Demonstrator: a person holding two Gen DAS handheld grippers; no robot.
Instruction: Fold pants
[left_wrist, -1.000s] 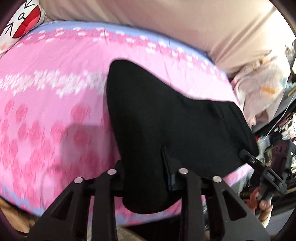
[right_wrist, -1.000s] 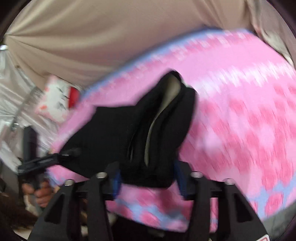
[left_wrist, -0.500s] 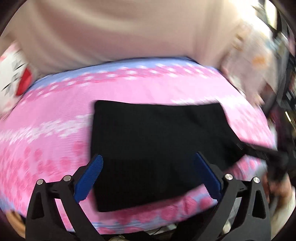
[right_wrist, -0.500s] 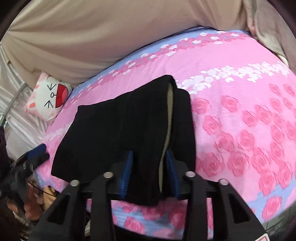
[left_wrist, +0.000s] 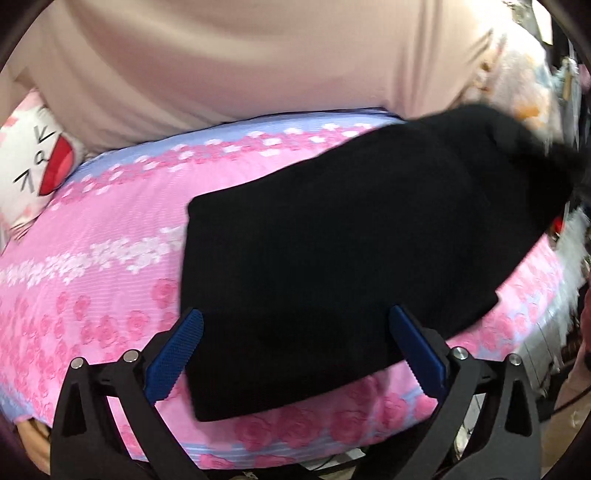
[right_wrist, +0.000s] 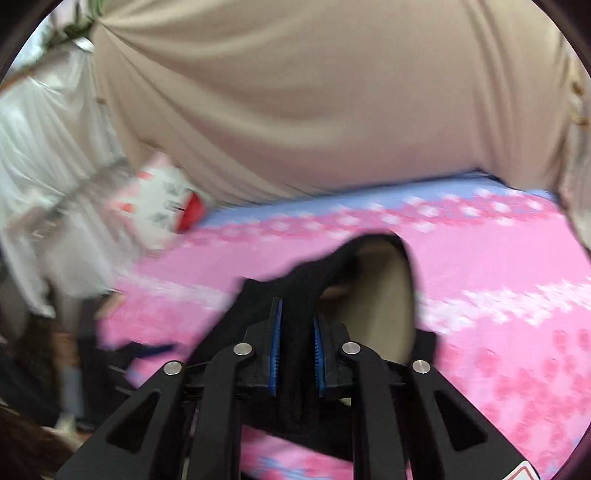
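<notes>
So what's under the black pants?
The black pants lie on the pink flowery bed sheet, which shows all around them. The sheet right beneath is covered. The right gripper lifts one end, showing pale lining inside.

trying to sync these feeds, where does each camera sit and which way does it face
Left wrist: on the left gripper, looking along its open blue fingers at the black pants on the pink bedspread.
Right wrist: on the right gripper, facing the beige curtain; its fingers clamp the pants.
Shared: pants, bedspread, curtain, cat-face pillow.
</notes>
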